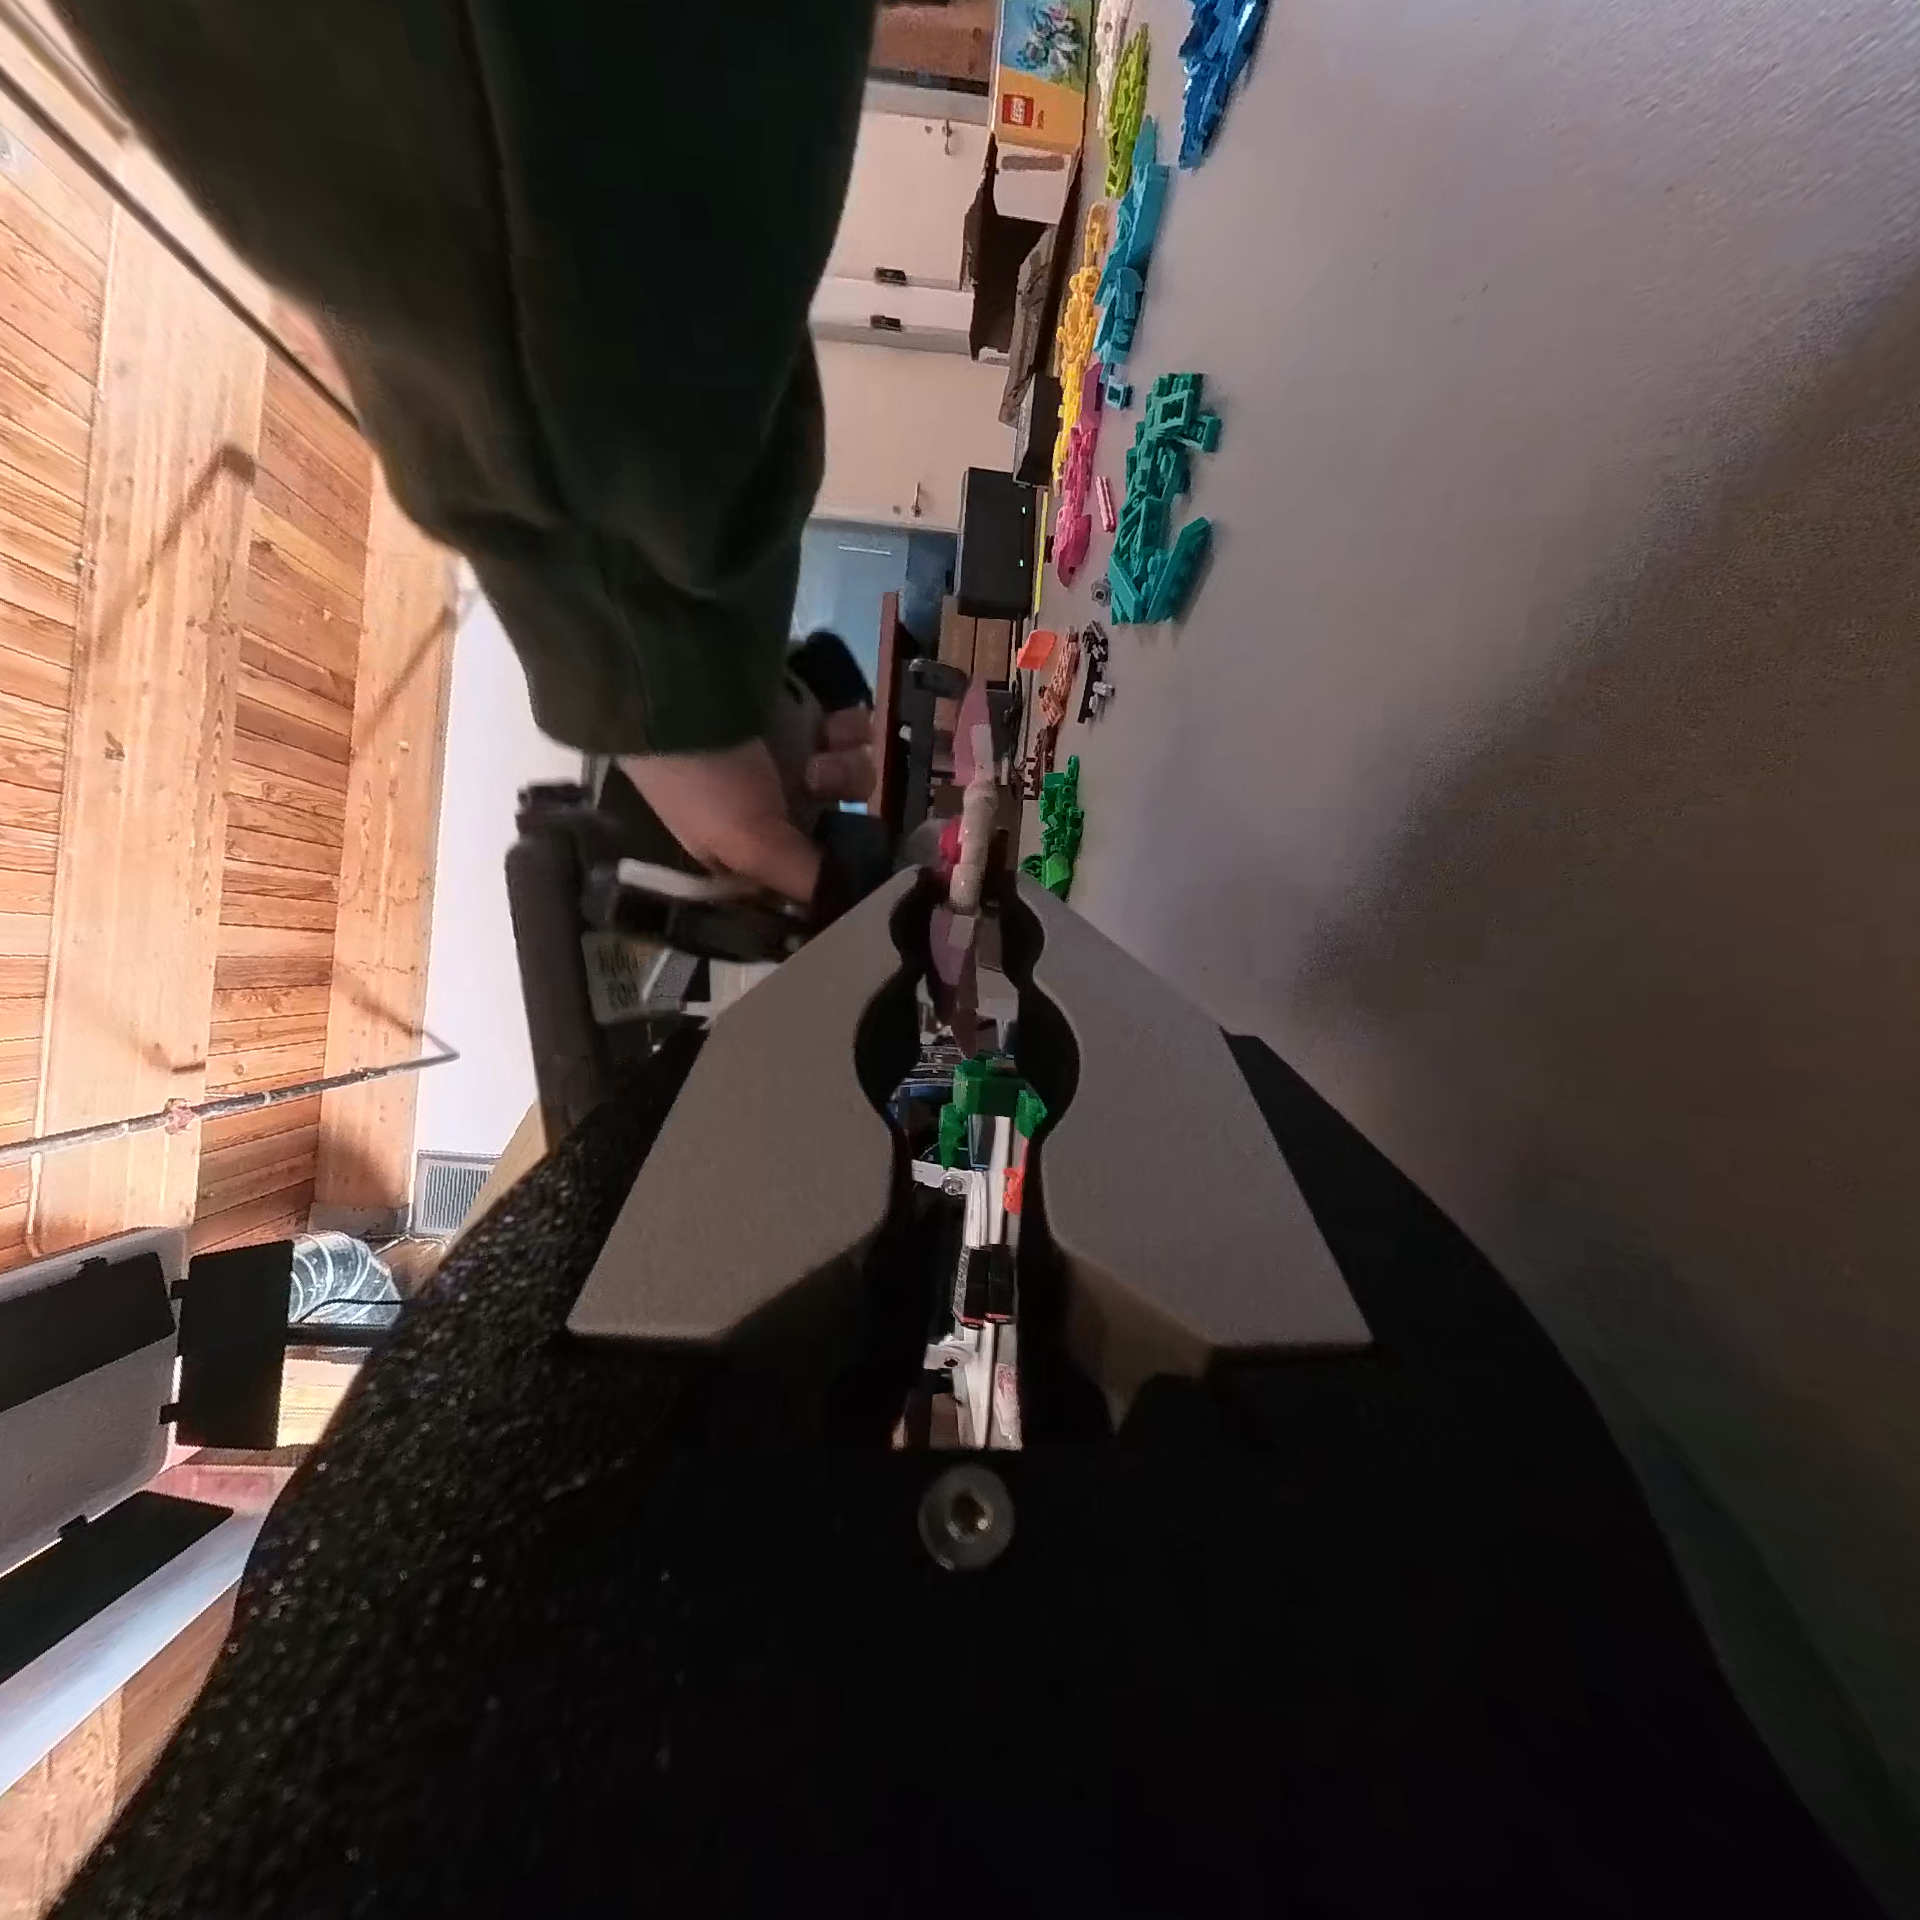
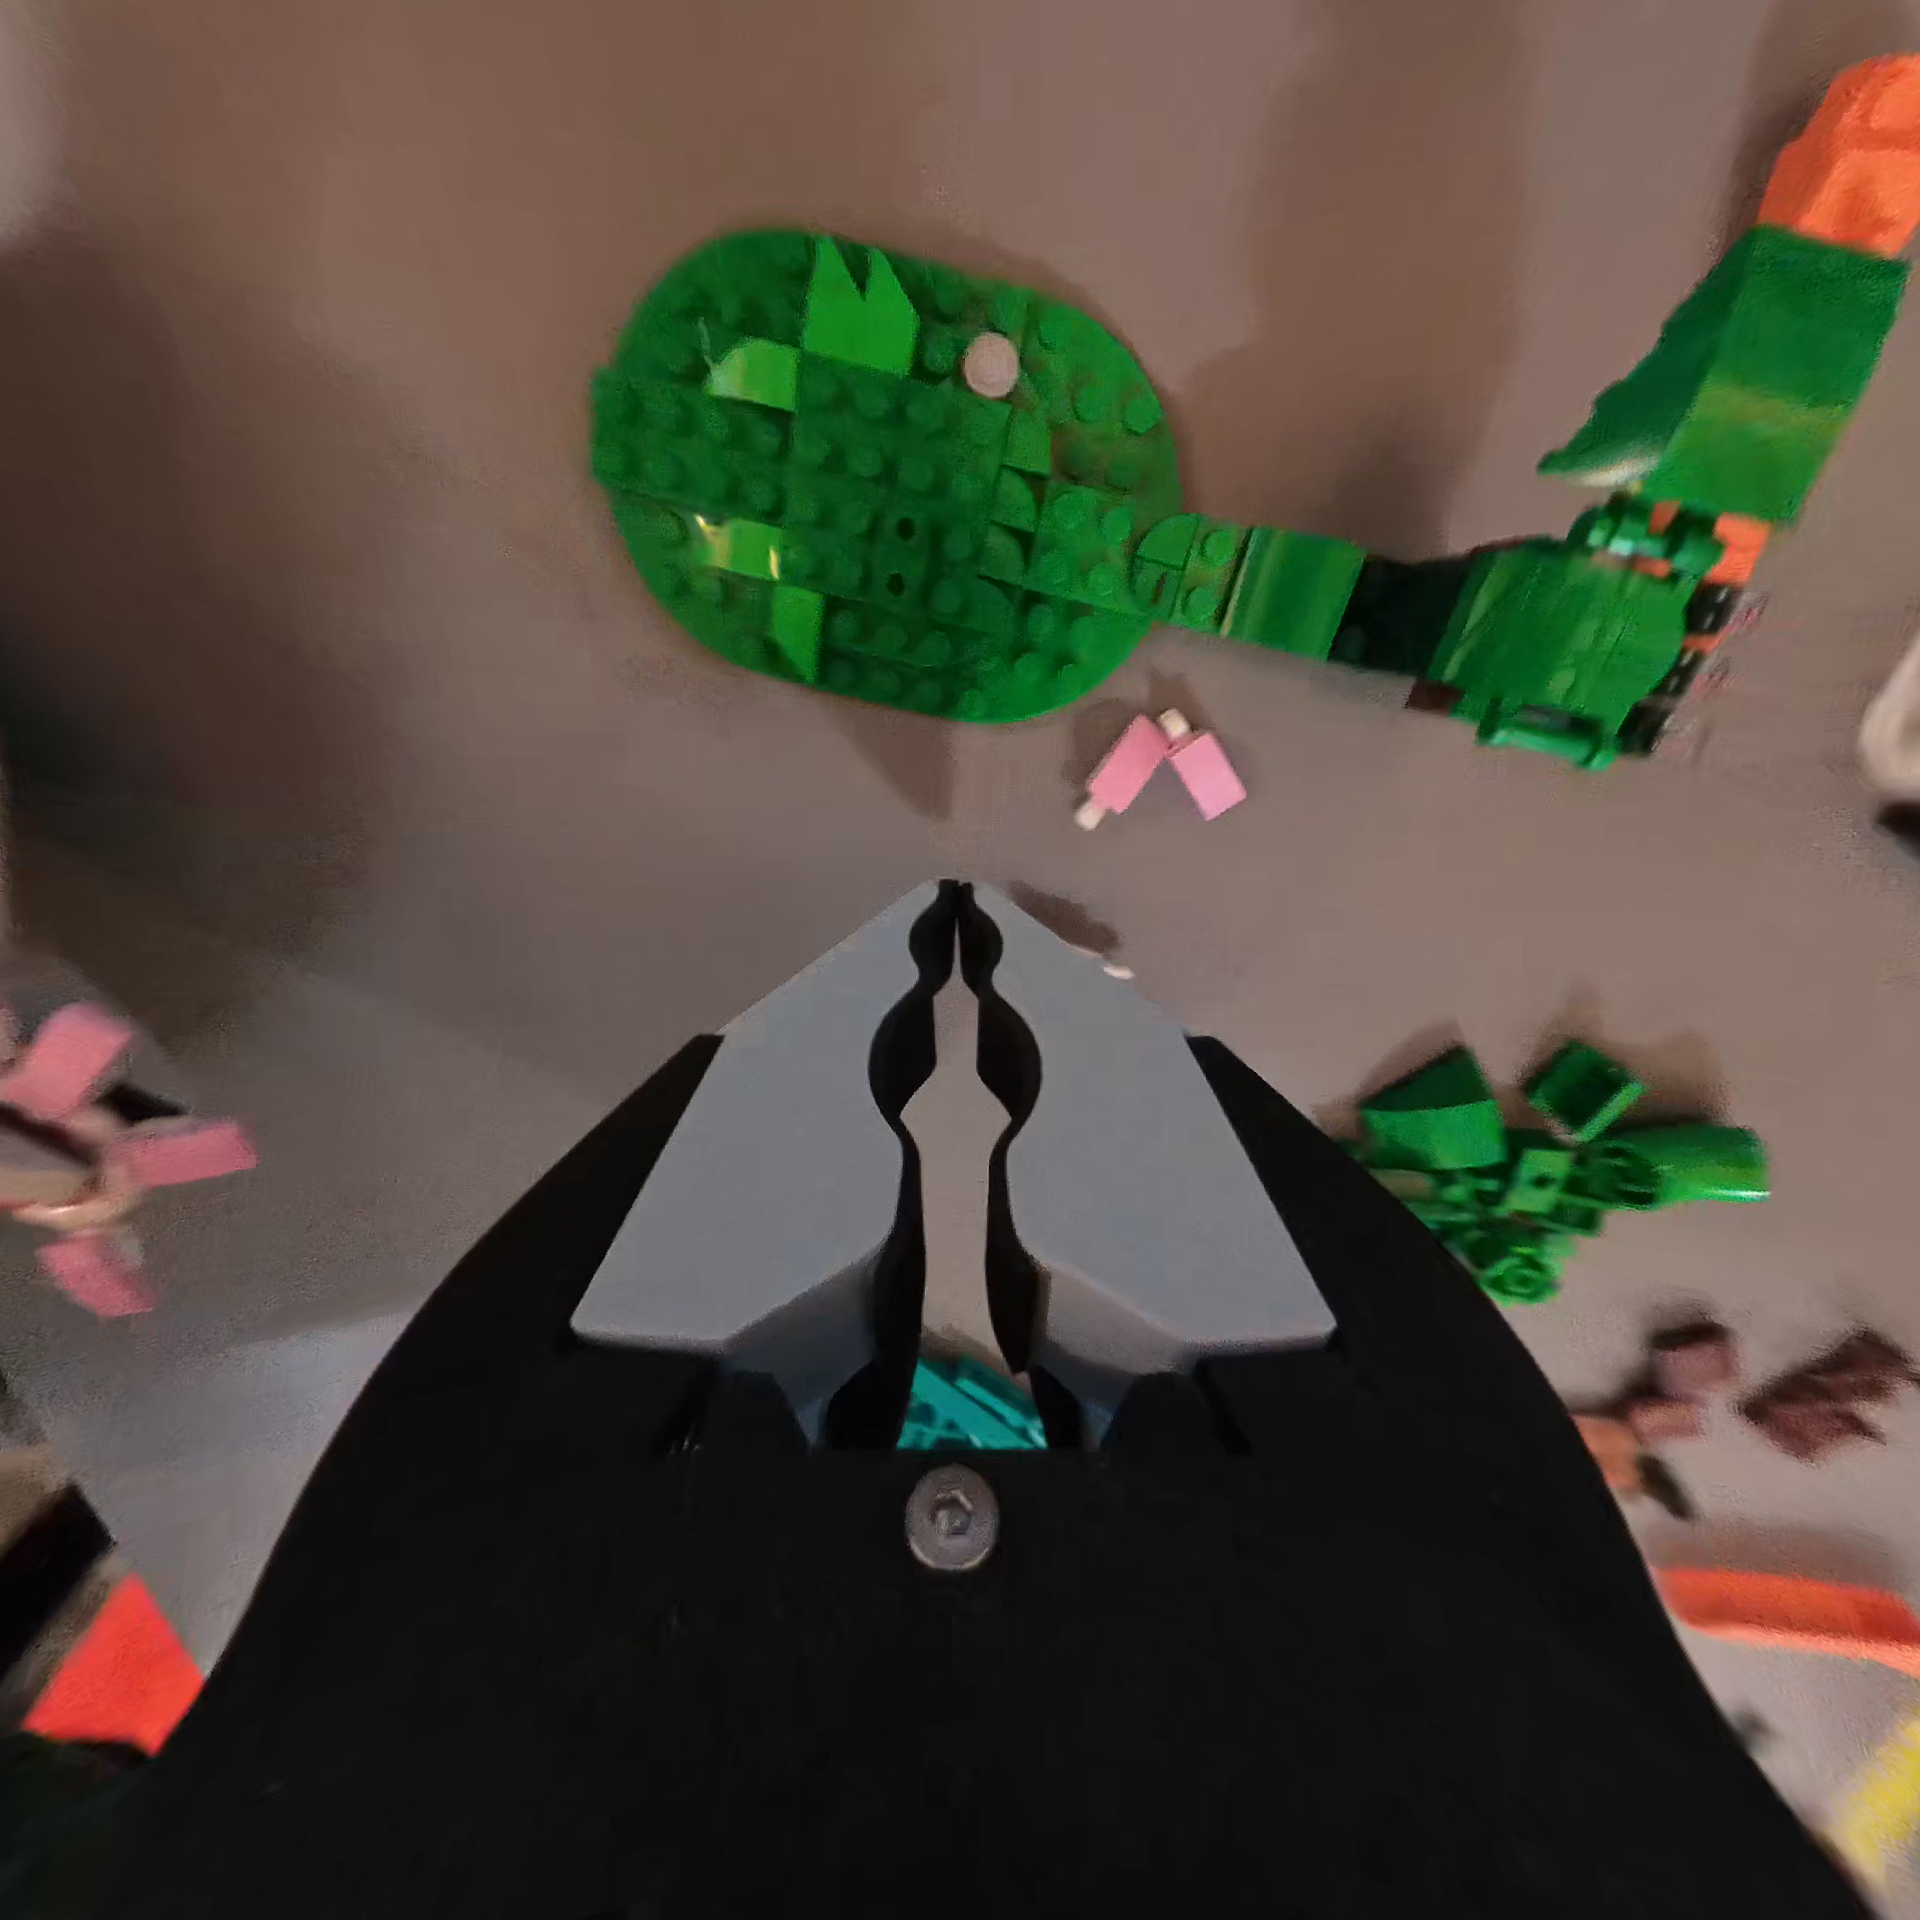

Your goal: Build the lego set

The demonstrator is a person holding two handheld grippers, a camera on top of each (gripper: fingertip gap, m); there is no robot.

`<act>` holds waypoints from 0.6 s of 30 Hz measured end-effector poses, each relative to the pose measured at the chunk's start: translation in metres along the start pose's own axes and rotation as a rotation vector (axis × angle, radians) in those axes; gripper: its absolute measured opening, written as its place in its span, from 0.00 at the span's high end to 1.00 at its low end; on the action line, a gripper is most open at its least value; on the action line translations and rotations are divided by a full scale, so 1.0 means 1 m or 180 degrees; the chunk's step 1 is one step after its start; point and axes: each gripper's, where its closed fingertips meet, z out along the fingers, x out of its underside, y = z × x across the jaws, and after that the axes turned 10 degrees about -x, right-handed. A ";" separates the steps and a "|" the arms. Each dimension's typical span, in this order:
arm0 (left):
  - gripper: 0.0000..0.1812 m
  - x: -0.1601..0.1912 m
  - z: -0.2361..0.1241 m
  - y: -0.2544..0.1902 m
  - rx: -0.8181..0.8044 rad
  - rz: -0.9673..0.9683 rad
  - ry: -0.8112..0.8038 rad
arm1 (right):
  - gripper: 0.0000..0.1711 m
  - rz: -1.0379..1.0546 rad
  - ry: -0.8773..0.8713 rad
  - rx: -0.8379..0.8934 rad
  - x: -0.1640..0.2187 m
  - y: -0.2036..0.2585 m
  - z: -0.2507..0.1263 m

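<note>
My left gripper (image 1: pixel 961 883) is turned on its side and shut on a pink and tan flower-like assembly (image 1: pixel 971 821), which sticks out past the fingertips. That assembly also shows at the left edge of the right wrist view (image 2: pixel 94 1143). My right gripper (image 2: pixel 957 891) is shut, with its tips touching above the grey table (image 2: pixel 416 727) and nothing visible between them. A green oval studded plate (image 2: pixel 883 478) lies ahead of it, joined to a green stem with orange parts (image 2: pixel 1558 623). Two small pink pieces (image 2: pixel 1164 769) lie just right of the tips.
A green loose pile (image 2: pixel 1538 1164), brown pieces (image 2: pixel 1766 1392) and orange pieces (image 2: pixel 1787 1610) lie to the right. In the left wrist view, sorted piles of green (image 1: pixel 1060 821), teal (image 1: pixel 1153 499), yellow (image 1: pixel 1081 312) and blue (image 1: pixel 1216 73) bricks line the table. A person's sleeve (image 1: pixel 582 312) and hand (image 1: pixel 727 821) are close. There is about 15 cm between the tips of the two grippers. From my right tips it is roughly 7 cm to the green oval studded plate (image 2: pixel 883 478); from my left, 15 cm.
</note>
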 end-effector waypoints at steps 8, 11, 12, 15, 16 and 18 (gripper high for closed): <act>0.95 -0.001 0.002 -0.009 0.0132 0.0021 0.0018 | 0.93 0.1332 -0.1416 0.0230 0.011 -0.019 -0.033; 0.95 0.000 0.002 -0.010 0.0154 0.0025 0.0015 | 0.83 0.1996 -0.1517 0.0001 0.014 -0.017 -0.023; 0.95 0.000 0.002 -0.010 0.0157 0.0024 0.0013 | 0.82 0.2091 -0.1502 0.0111 0.016 -0.020 -0.021; 0.95 -0.001 0.001 -0.011 0.0161 0.0054 0.0000 | 0.82 0.2163 -0.1483 0.0371 0.020 -0.024 -0.016; 0.95 -0.002 0.001 -0.011 0.0160 0.0071 -0.0008 | 0.81 0.2192 -0.1497 0.0413 0.021 -0.024 -0.014; 0.95 -0.002 0.000 -0.012 0.0170 0.0101 -0.0013 | 0.81 0.2253 -0.1654 0.0350 0.015 -0.021 -0.011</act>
